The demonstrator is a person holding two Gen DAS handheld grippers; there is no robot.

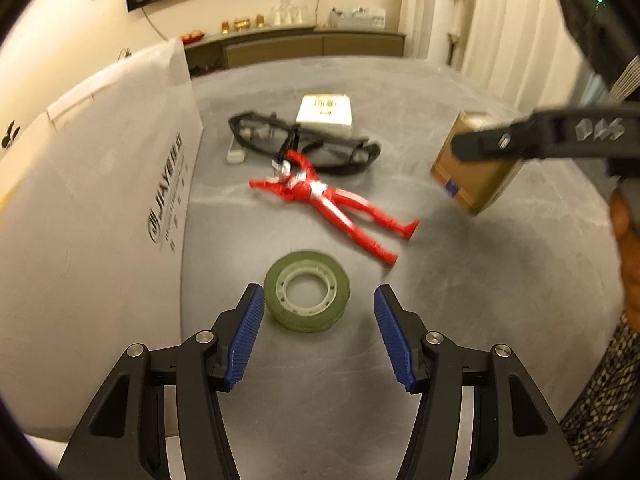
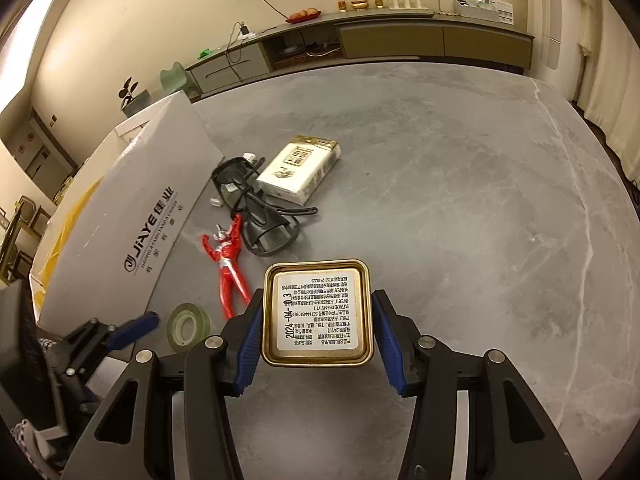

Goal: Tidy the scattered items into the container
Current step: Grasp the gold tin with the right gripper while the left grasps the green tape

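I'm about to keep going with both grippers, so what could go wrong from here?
1. The right gripper holds the gold tin in the air by its smooth sides only; it may slip on the way to the white box.
2. The left gripper is open around the tape roll, but off-centre; closing could push the roll aside.

Cream walls (image 2: 120,40), a long low sideboard (image 2: 400,40) and pale curtains (image 1: 500,20) ring the grey marbled table (image 2: 480,200).
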